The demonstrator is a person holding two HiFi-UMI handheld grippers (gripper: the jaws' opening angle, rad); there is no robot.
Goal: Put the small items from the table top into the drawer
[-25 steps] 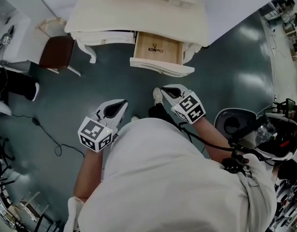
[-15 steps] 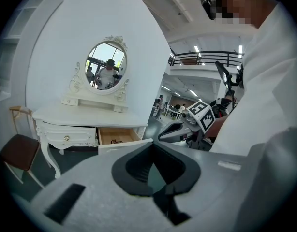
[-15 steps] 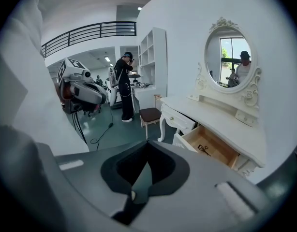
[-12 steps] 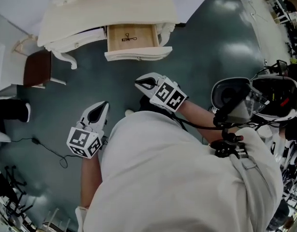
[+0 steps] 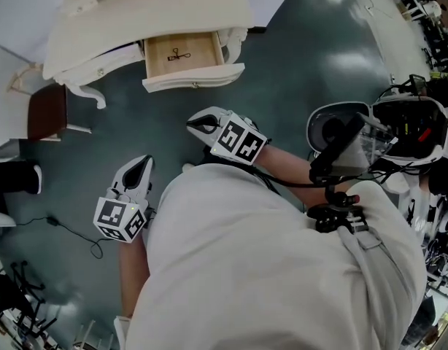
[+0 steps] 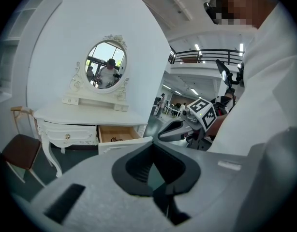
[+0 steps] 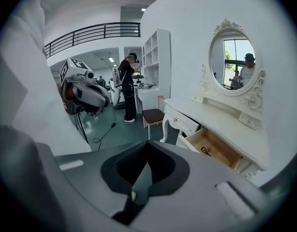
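Note:
The white dressing table [image 5: 136, 17] stands at the top of the head view, its right drawer [image 5: 182, 53] pulled open. One small dark item [image 5: 179, 54] lies on the drawer's floor, and it also shows as the small dark item [image 7: 205, 151] in the right gripper view. My left gripper [image 5: 141, 160] hangs over the dark floor, well short of the table, shut and holding nothing. My right gripper [image 5: 192, 122] is nearer the drawer, also shut with nothing in it. In the left gripper view the jaw tips of the left gripper [image 6: 152, 145] meet, and the tips of the right gripper [image 7: 147, 143] meet in its own view.
A chair with a brown seat [image 5: 47, 113] stands left of the table. A black cable [image 5: 71, 228] trails over the floor at the left. An oval mirror [image 6: 106, 64] tops the table. Headset-like gear [image 5: 399, 130] hangs at my right. Farther back a person [image 7: 129, 88] stands by white shelves [image 7: 155, 57].
The table and open drawer have slid left and up in the head view. Both grippers have drifted left with the body. Both stay shut.

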